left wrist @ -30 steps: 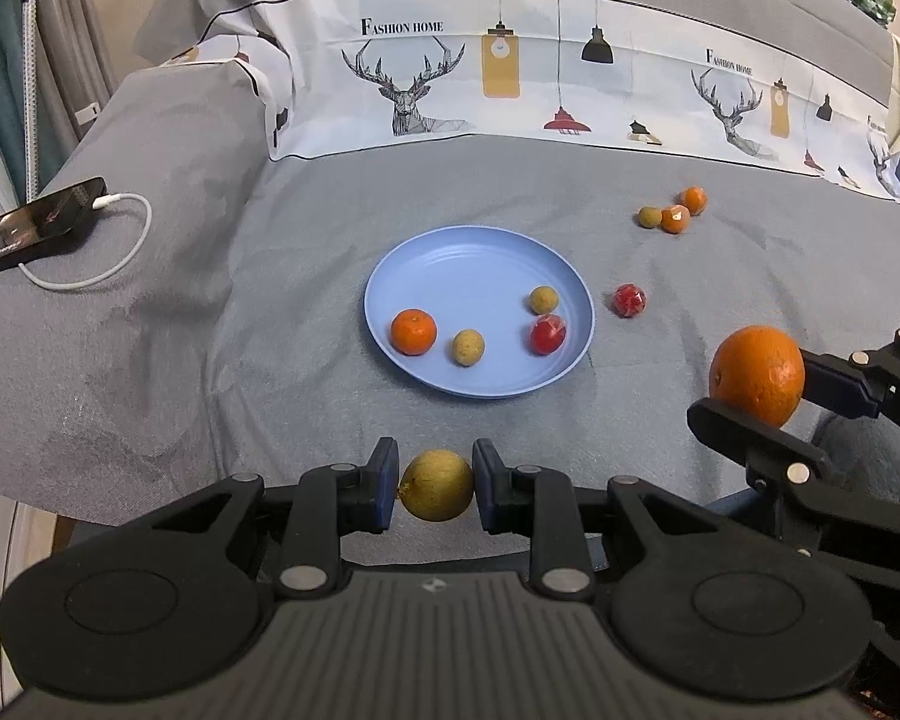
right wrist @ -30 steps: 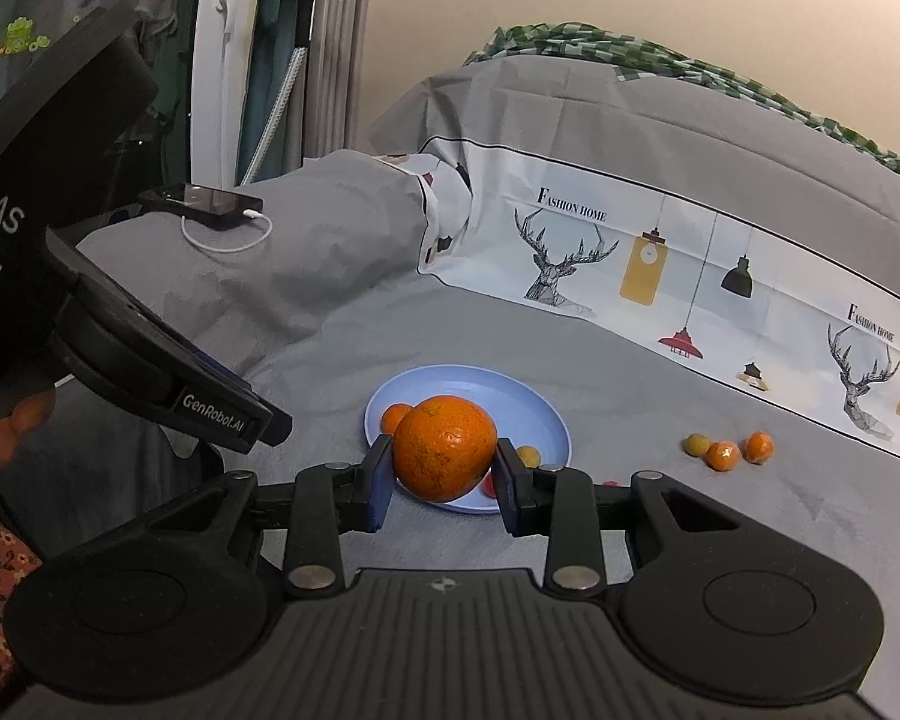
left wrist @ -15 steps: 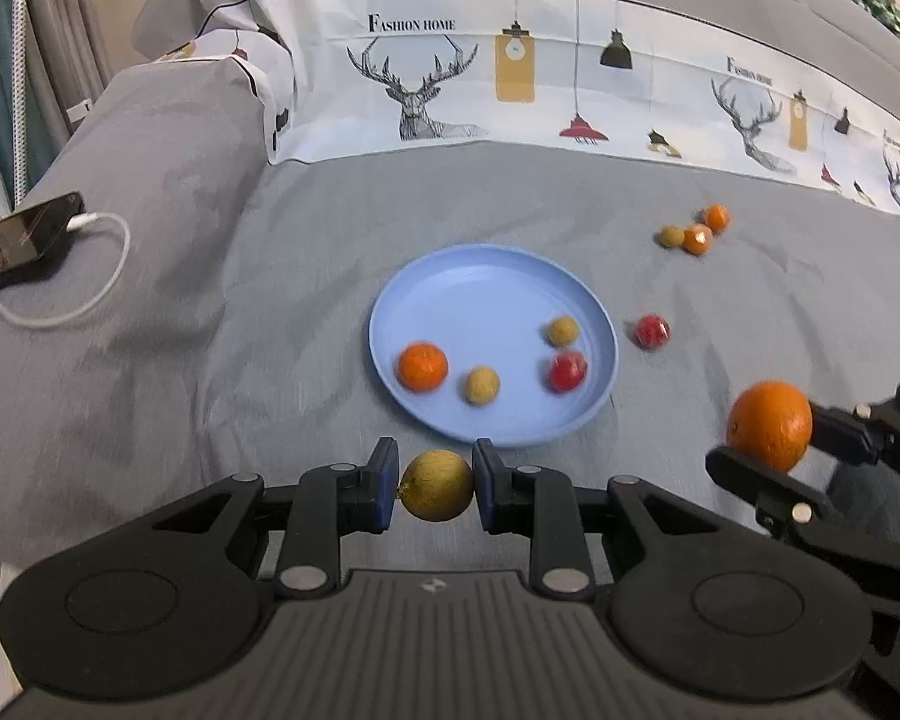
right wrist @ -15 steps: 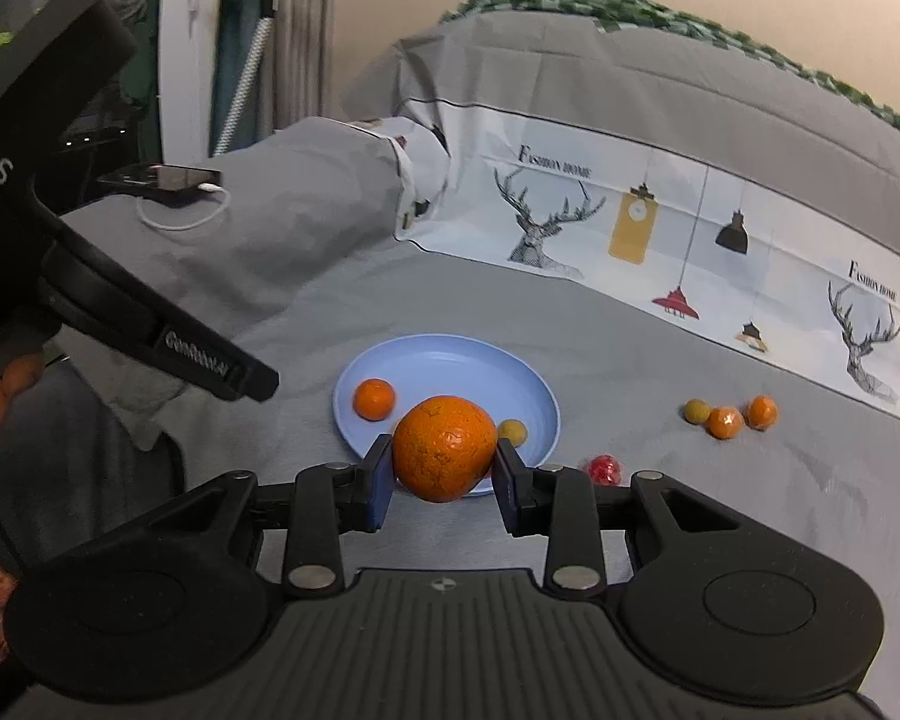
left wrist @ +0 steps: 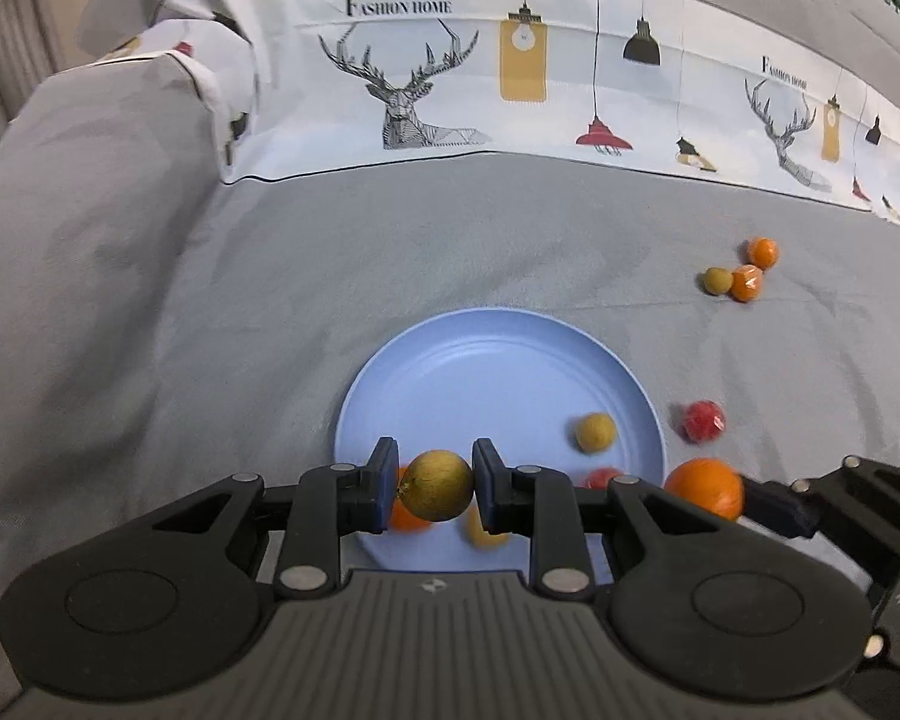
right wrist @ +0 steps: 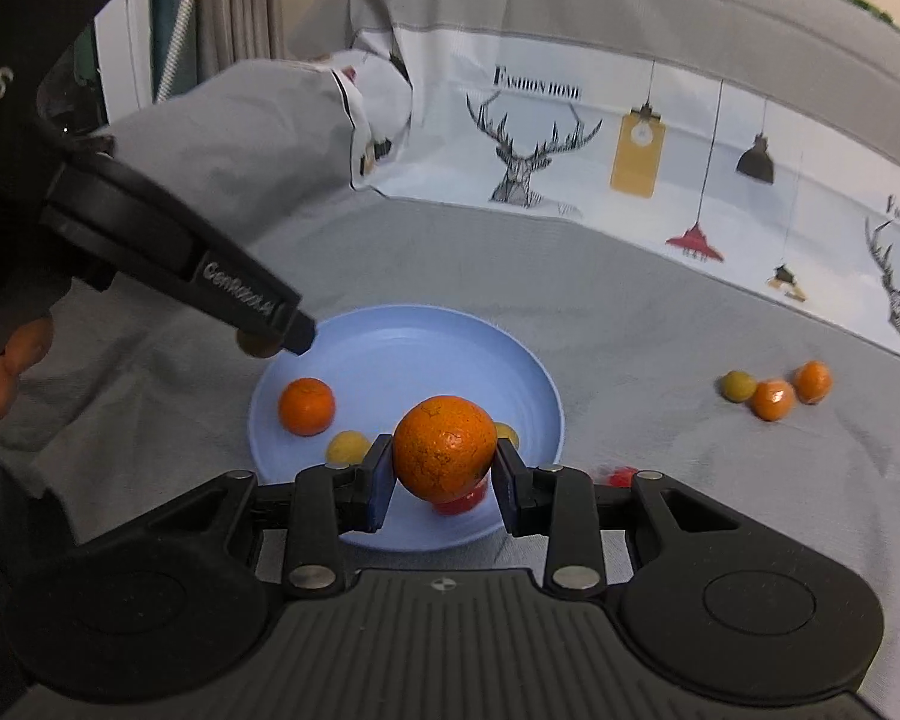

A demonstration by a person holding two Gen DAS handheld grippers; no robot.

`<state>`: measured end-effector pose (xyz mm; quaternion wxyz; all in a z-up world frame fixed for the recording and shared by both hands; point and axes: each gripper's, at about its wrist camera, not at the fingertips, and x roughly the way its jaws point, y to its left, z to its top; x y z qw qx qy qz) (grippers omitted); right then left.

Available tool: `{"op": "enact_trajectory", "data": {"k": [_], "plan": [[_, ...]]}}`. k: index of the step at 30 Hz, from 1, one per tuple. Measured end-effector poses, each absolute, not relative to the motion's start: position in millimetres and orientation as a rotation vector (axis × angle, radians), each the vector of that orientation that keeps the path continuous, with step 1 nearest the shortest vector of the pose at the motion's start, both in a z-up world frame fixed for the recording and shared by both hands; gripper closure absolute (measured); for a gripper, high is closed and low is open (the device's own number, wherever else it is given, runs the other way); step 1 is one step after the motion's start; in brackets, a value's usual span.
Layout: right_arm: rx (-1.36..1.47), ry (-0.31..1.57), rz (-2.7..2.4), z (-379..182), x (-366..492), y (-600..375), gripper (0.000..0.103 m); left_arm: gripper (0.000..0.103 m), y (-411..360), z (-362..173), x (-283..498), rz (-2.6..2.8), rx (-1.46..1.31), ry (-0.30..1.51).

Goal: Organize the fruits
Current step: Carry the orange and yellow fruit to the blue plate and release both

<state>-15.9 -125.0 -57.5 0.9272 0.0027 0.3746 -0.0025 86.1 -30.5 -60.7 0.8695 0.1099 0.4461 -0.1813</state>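
- Left tool (left wrist: 431, 485) clamps a yellow-green fruit (left wrist: 437, 485) above the blue plate (left wrist: 486, 360); it looks small, firm and light.
- Right tool (right wrist: 444, 475) grips the orange (right wrist: 445, 455) across its middle, over the plate's near rim; round, probably heavier, likely to roll.

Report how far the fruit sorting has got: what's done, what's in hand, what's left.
Done: four small fruits lie on the blue plate, among them a small orange.
In hand: the left gripper is shut on a yellow-green fruit and the right gripper on a big orange, both over the plate.
Left: a red fruit beside the plate and a cluster of three on the grey cloth.
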Motion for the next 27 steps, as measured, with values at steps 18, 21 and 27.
{"op": "enact_trajectory", "data": {"k": [18,21,27], "plan": [[-0.009,0.832,0.004,-80,24,-137,0.015,0.0,-33,-71,113,-0.391,0.235,0.871],[0.008,0.843,0.009,-69,-2,-134,0.011,0.0,-14,-63,86,-0.351,0.253,0.877],[0.064,0.865,0.026,-53,-61,-111,0.01,0.0,29,-63,22,-0.226,0.223,0.987]]}}
